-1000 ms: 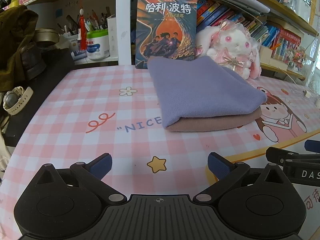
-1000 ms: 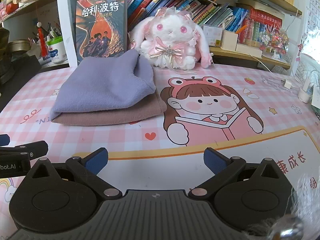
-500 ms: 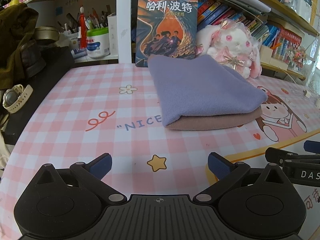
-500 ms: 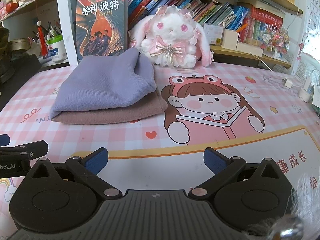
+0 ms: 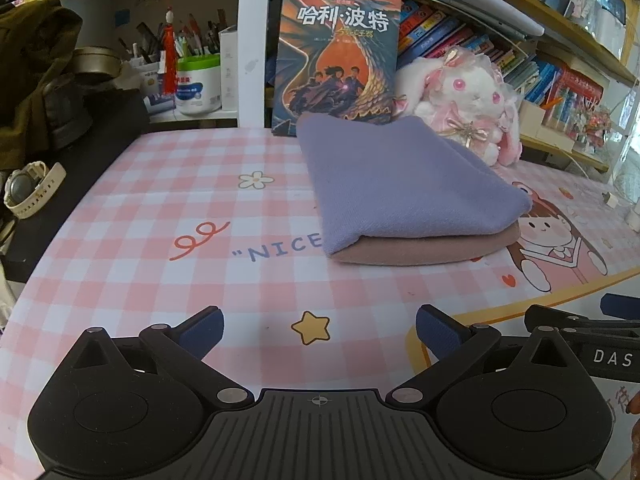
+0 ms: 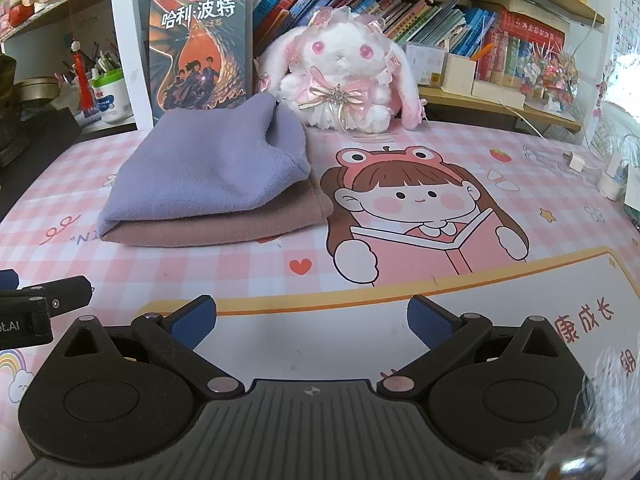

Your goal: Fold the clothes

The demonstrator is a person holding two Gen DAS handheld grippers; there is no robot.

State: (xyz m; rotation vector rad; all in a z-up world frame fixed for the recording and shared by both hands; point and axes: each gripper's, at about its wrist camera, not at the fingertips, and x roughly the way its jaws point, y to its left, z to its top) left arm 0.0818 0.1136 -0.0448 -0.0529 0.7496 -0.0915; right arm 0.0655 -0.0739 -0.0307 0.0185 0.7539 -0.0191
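Note:
A folded lilac cloth (image 5: pixel 404 184) (image 6: pixel 212 168) lies stacked on a folded dusty-pink cloth (image 5: pixel 432 246) (image 6: pixel 224 224) at the back of the pink checked desk mat (image 5: pixel 180 208) (image 6: pixel 400 292). My left gripper (image 5: pixel 319 330) hovers low over the mat's front, open and empty, well short of the stack. My right gripper (image 6: pixel 311 318) is open and empty too, to the right of the left one, with the stack ahead and to its left. Each wrist view catches the other gripper's finger at its edge.
Behind the stack stand an upright book (image 5: pixel 338 52) (image 6: pixel 200 48) and a white plush rabbit (image 5: pixel 468 96) (image 6: pixel 340 76), with bookshelves beyond. A pen tub (image 5: pixel 198 84), a watch (image 5: pixel 30 192) and dark clothing (image 5: pixel 28 68) sit at the left. Chargers and cables (image 6: pixel 608 180) lie at the right.
Both grippers have drifted very slightly; the view has shifted a little. The cloth stack has not moved and both grippers stay open.

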